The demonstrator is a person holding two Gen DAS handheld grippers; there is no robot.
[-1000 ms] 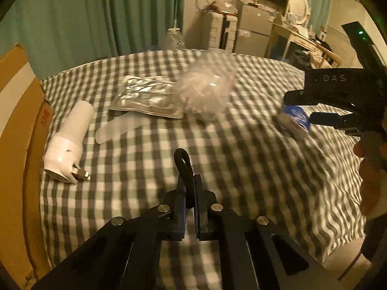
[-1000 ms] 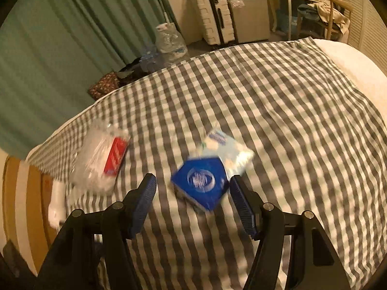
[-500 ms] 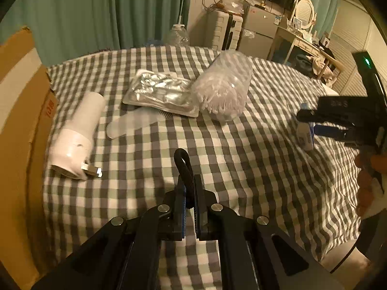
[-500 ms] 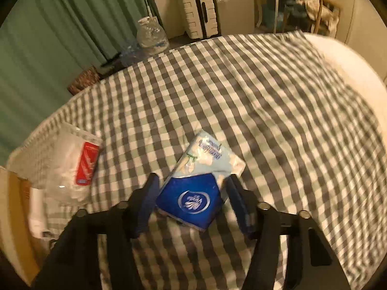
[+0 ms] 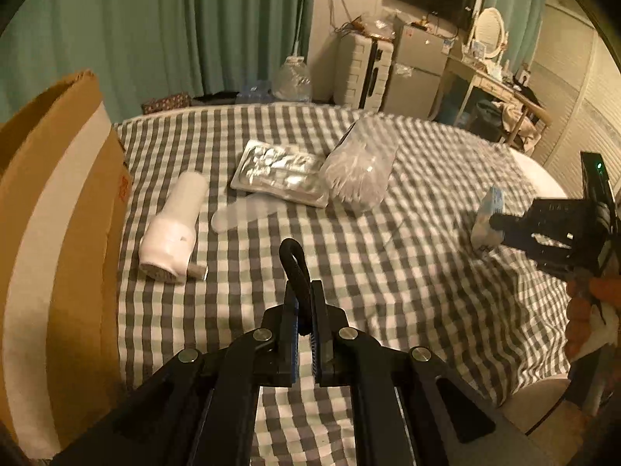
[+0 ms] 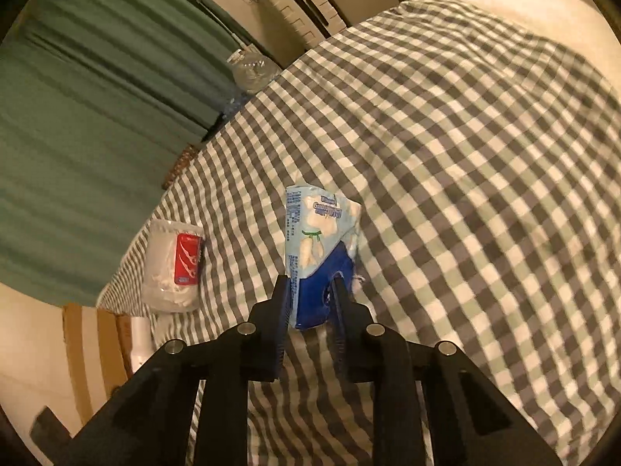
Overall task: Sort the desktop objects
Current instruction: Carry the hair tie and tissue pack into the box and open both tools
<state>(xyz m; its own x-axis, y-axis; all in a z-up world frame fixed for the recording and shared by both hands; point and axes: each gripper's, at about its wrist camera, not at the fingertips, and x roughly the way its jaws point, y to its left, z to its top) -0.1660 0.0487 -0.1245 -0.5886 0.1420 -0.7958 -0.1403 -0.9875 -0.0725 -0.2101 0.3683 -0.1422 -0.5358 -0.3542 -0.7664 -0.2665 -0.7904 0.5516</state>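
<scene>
My right gripper [image 6: 309, 291] is shut on a blue and white tissue pack [image 6: 316, 239] and holds it upright above the checked cloth; it shows at the right in the left wrist view [image 5: 490, 219]. My left gripper [image 5: 305, 303] is shut on a black loop [image 5: 295, 268] above the cloth's near part. On the cloth lie a white plug-in device [image 5: 174, 225], a clear flat piece [image 5: 246, 213], a silver foil pack [image 5: 281, 171] and a clear tub of cotton swabs [image 5: 359, 167], with a red label in the right wrist view [image 6: 172, 266].
A tall cardboard box [image 5: 58, 240] stands at the cloth's left edge. Green curtains [image 5: 174, 31], a suitcase [image 5: 359, 68], a small fridge [image 5: 417, 66] and a desk [image 5: 500, 89] are behind. A hand [image 5: 594, 310] holds the right gripper.
My right gripper closed on the tissue pack, lifted it off the cloth and turned it upright. My left gripper kept its hold on the black loop and rose a little.
</scene>
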